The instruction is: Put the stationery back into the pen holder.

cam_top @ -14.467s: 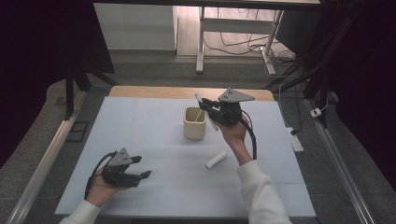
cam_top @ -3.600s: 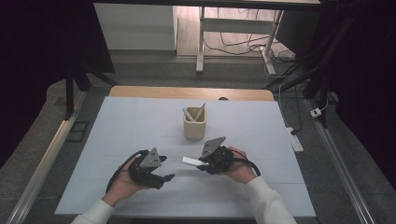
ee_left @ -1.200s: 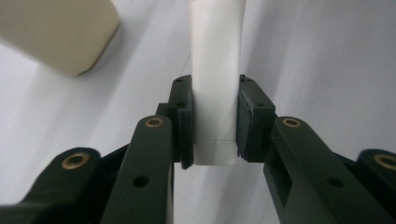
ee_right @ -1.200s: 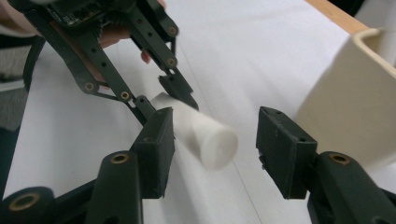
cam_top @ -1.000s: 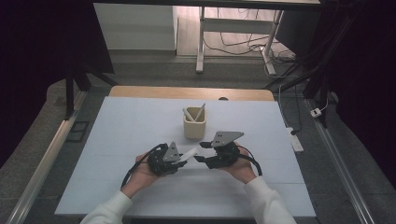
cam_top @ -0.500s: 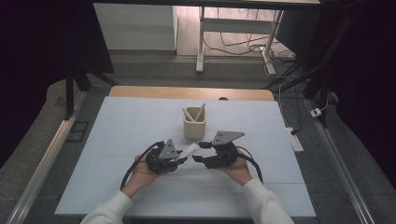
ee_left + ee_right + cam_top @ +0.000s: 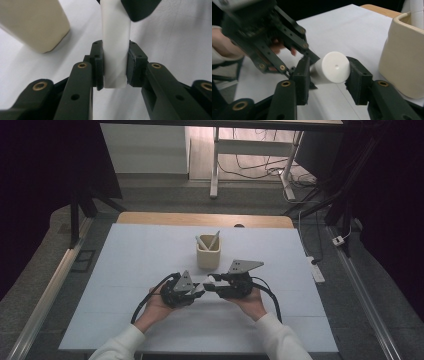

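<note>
Both grippers meet over the table (image 7: 125,270) just in front of the cup (image 7: 208,256), the left gripper (image 7: 113,62) clamped on one end of a white tube (image 7: 115,50) and the right gripper (image 7: 327,75) set around the other end, its jaws narrow but with a sliver of gap on one side, so I'd judge the tube could tip or drop if the left lets go before the right is firmly closed. The right gripper view shows the tube's flat round end face, while the high view shows two more sticks (image 7: 214,240) standing in the cup.
</note>
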Action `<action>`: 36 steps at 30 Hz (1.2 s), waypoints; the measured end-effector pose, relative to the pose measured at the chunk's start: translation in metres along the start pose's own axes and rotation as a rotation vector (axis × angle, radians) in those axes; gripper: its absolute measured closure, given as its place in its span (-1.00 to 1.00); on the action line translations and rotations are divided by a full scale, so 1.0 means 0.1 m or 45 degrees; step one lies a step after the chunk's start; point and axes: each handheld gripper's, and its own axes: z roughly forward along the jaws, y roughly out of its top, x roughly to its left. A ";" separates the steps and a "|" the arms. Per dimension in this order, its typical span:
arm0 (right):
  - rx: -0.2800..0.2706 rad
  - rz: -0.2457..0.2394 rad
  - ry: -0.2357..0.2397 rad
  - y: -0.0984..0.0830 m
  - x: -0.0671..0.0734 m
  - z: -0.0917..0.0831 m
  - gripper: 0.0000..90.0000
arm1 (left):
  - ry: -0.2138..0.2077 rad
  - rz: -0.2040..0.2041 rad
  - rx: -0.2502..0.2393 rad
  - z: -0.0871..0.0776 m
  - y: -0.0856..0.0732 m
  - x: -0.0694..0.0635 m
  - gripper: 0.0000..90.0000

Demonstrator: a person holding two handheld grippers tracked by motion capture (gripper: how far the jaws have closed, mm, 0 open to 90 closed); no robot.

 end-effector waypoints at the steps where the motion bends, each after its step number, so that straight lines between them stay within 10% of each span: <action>1: -0.009 0.012 0.015 0.00 0.00 -0.01 0.34 | -0.005 0.003 0.000 0.02 0.00 -0.01 0.55; 8: -0.011 -0.015 0.044 0.02 0.06 -0.01 0.47 | -0.024 0.024 0.010 0.08 0.01 -0.01 0.53; 19: -0.060 -0.061 -0.036 0.05 0.05 -0.12 0.47 | -0.031 -0.121 -0.070 0.02 -0.02 0.06 -0.01; 36: -0.131 -0.067 -0.187 0.16 -0.03 -0.38 0.47 | 0.038 -0.239 -0.103 -0.56 -0.41 0.02 -0.24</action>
